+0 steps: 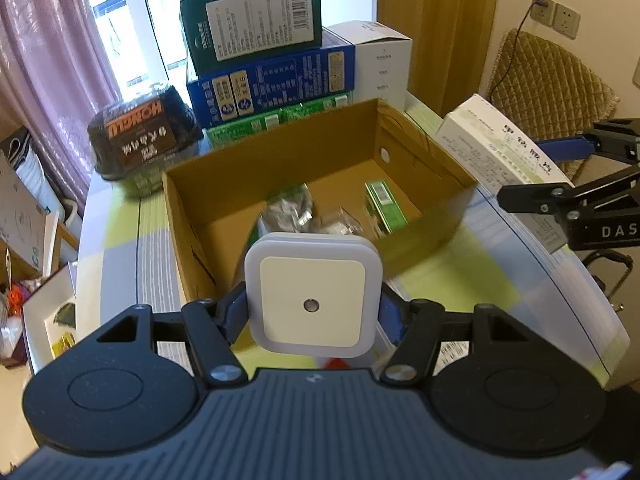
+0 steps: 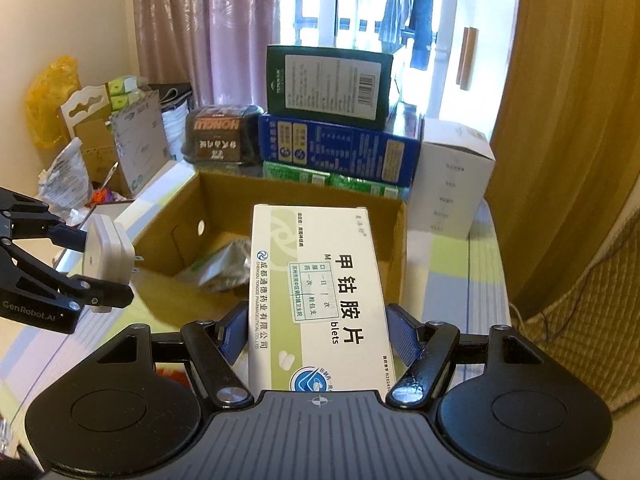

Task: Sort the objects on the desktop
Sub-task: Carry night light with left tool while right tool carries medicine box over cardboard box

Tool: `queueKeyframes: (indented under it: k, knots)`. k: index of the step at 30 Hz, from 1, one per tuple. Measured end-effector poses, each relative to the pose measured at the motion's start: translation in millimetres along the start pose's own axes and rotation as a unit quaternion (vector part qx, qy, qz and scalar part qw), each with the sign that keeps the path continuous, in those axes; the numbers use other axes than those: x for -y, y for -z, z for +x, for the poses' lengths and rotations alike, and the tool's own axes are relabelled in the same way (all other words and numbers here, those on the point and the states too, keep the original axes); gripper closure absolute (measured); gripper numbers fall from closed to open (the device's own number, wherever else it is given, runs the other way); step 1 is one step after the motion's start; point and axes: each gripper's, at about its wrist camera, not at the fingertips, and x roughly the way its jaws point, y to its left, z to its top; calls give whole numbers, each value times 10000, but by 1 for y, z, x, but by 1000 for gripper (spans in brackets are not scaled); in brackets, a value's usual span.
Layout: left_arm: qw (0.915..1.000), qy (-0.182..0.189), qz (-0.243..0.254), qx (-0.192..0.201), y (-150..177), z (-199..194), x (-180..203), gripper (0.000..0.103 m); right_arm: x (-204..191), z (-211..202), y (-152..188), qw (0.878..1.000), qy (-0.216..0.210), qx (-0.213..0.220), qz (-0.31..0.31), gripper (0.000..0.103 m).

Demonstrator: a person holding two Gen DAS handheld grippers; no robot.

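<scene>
Left gripper (image 1: 313,308) clamps night light (image 1: 313,294); right gripper (image 2: 318,336) clamps medicine box (image 2: 316,292).

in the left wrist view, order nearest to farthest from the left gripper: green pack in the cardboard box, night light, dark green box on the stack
1. night light, clamped in the left gripper.
2. green pack, inside the cardboard box, right side.
3. dark green box, top of the stack behind the cardboard box.

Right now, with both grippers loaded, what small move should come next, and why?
Probably carry the left gripper forward over the open brown cardboard box and release the white square plug-in night light; it is held just short of the box's near wall.
</scene>
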Motion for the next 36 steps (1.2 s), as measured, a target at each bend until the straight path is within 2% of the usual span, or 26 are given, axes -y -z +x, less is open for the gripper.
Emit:
queueKeyframes:
  k: [4, 10, 26, 32, 36]
  knots:
    - [10000, -37, 40, -22, -19, 18, -8, 42, 4, 23, -18, 10000, -43, -41, 10, 34]
    - [10000, -24, 21, -55, -31, 44, -17, 42, 7, 54, -34, 9998, -121, -116, 116, 34]
    - [9994, 143, -255, -161, -39, 99, -41, 42, 13, 108, -41, 9993, -109, -298, 215, 34]
    - [9989, 230, -411, -8, -42, 113, -49, 42, 15, 121, -43, 9991, -79, -325, 275, 34]
    - [9980, 160, -593, 119, -42, 116, -55, 38, 15, 127, -43, 9989, -89, -345, 317, 34]
